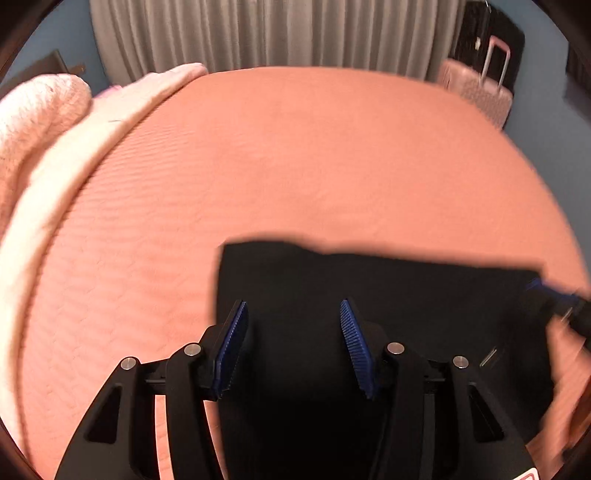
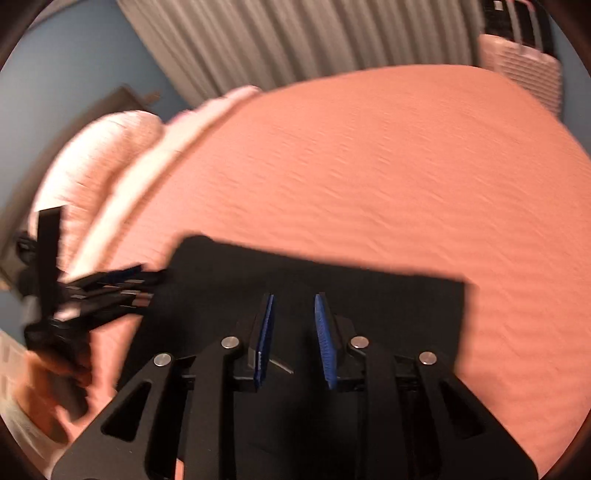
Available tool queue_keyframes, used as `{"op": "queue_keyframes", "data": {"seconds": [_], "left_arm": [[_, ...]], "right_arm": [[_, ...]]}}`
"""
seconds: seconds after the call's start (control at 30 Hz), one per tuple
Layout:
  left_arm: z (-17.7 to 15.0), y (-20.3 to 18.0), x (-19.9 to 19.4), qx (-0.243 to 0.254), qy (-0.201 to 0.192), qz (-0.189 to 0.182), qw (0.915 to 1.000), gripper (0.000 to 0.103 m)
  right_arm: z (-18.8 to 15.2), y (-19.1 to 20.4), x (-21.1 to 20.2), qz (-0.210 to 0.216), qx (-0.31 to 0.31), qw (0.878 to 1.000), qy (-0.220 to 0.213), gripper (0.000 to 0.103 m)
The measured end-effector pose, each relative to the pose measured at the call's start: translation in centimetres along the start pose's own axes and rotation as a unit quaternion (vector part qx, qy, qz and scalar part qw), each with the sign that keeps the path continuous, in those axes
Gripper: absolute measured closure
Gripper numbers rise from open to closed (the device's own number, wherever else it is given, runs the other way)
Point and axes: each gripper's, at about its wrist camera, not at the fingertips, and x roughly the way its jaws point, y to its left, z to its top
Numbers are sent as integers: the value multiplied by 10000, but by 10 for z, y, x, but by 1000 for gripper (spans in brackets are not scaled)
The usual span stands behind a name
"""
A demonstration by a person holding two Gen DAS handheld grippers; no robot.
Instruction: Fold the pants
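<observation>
Black pants [image 1: 388, 291] lie folded into a flat rectangle on the salmon bedspread [image 1: 295, 155]. They also show in the right wrist view [image 2: 332, 284]. My left gripper [image 1: 293, 314] is open and empty, its blue pads [image 1: 232, 343] hovering above the pants' left part. My right gripper [image 2: 293, 306] is open with a narrower gap and empty, above the pants' middle. The right gripper shows blurred at the right edge of the left wrist view [image 1: 554, 299]. The left gripper shows blurred at the left of the right wrist view [image 2: 110, 284].
Pale pink pillows [image 1: 40, 122] and a folded-back sheet line the bed's left side. Grey curtains [image 1: 266, 33] hang behind the bed. A pink suitcase [image 1: 484, 92] stands at the far right corner, beside a dark one.
</observation>
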Motion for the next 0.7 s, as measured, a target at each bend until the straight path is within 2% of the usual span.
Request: {"op": "queue_keyframes", "data": {"seconds": [0.07, 0.1, 0.13, 0.17, 0.2, 0.23, 0.27, 0.3, 0.33, 0.37, 0.4, 0.43, 0.47, 0.5, 0.53, 0.57, 0.6, 0.63, 0.67, 0.7], "left_arm": [[15, -20, 18, 44, 196, 94, 9998, 49], [18, -25, 29, 118, 399, 303, 9987, 49], [24, -25, 49, 199, 701, 530, 9959, 46], [22, -20, 59, 246, 765, 592, 9950, 46], [22, -16, 61, 257, 677, 594, 9956, 46], [25, -10, 58, 234, 643, 623, 9957, 46], [26, -9, 56, 227, 647, 694, 9952, 47], [26, -11, 47, 244, 584, 836, 9945, 52], [27, -12, 30, 250, 358, 886, 9951, 54], [26, -16, 15, 265, 190, 670, 9972, 53], [23, -22, 5, 282, 99, 408, 9987, 48], [15, -30, 1, 367, 102, 382, 9985, 48], [7, -37, 5, 513, 237, 575, 9967, 47], [-2, -41, 16, 699, 462, 843, 9929, 46], [-15, -38, 19, 783, 515, 1010, 9905, 45], [-21, -35, 13, 747, 395, 996, 9914, 45], [-28, -32, 1, 666, 378, 1038, 9916, 46], [-42, -30, -15, 600, 358, 956, 9930, 47], [-50, -30, -28, 604, 307, 837, 9942, 47], [-64, -31, -41, 690, 305, 888, 9932, 45]], "right_arm": [[20, 20, 33, 206, -44, 9995, 251, 82], [25, 23, 51, 93, -66, 9989, 444, 83], [26, 19, 76, -224, -118, 9970, 729, 84], [24, 11, 88, -396, -163, 9955, 849, 90], [24, -3, 89, -207, -33, 9968, 773, 103], [27, -19, 81, -390, 246, 9967, 665, 103], [31, -33, 68, -758, 481, 9948, 480, 102], [31, -44, 51, -1098, 660, 9914, 253, 96], [31, -48, 39, -1081, 799, 9908, 125, 96], [29, -49, 26, -695, 938, 9932, 33, 96], [26, -43, 26, -417, 867, 9953, 137, 96], [21, -29, 30, -361, 497, 9973, 391, 96], [15, -17, 35, -439, 147, 9975, 542, 99], [3, -8, 44, -751, -321, 9939, 738, 102], [-5, -8, 47, -925, -532, 9914, 752, 102], [-11, -18, 35, -974, -303, 9929, 617, 103], [-13, -25, 21, -1119, 6, 9925, 494, 95], [-19, -28, -1, -1456, 228, 9887, 284, 95], [-30, -24, -14, -1395, 207, 9898, 203, 95], [-40, -24, -25, -1198, 201, 9924, 211, 95]]}}
